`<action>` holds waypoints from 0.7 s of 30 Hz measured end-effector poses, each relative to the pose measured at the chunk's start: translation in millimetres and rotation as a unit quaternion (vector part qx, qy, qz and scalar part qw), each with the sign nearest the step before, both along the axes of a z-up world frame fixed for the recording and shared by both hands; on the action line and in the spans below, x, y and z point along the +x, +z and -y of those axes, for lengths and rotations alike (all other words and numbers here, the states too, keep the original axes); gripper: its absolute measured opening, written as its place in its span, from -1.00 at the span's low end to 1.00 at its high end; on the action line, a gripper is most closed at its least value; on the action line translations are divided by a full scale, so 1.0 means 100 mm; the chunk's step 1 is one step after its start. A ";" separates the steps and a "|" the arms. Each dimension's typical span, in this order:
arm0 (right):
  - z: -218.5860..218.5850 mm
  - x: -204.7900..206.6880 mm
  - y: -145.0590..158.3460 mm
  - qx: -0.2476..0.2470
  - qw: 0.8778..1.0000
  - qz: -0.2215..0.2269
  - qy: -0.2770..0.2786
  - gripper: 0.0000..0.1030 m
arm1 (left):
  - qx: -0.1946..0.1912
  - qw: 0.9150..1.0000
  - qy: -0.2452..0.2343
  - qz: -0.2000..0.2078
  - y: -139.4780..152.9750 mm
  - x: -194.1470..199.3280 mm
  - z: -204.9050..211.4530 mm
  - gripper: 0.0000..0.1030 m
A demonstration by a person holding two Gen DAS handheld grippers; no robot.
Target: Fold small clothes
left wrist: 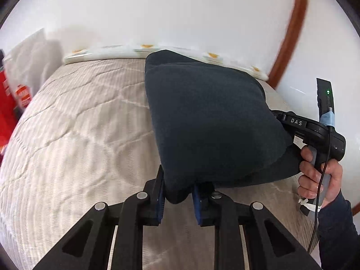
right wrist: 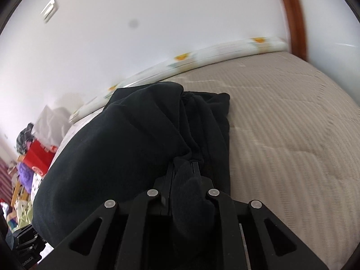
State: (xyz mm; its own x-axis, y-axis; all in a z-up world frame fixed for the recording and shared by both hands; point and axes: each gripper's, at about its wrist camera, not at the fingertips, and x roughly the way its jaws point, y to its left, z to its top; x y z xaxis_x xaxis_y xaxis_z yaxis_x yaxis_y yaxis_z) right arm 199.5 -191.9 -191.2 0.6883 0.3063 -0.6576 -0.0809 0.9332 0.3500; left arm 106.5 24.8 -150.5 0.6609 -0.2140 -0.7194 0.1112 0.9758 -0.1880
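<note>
A dark navy garment hangs stretched between both grippers above the beige quilted mattress. My left gripper is shut on the garment's near corner, cloth pinched between its blue pads. In the right wrist view the same garment bunches in folds, and my right gripper is shut on a fold of it. The right gripper's body, held by a hand, shows at the garment's right edge in the left wrist view; its fingertips are hidden behind the cloth.
A white pillow with orange prints lies along the mattress's far edge by the white wall. A brown wooden frame rises at right. A red box and piled clutter sit off the bed's left side.
</note>
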 end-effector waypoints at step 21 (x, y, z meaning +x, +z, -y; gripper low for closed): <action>0.01 -0.81 0.17 -0.043 0.999 0.020 0.026 -0.74 | 0.002 0.999 0.005 -0.035 -0.20 -0.02 -0.17 -0.55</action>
State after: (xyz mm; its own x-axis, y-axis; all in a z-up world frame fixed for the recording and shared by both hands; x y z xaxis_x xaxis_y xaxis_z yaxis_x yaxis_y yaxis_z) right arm 118.7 -192.5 -174.6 0.6994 0.2851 -0.6554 -0.1419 0.9541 0.2636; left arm 104.6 41.7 -170.7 0.6109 -0.2041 -0.7650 0.0879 0.9777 -0.1906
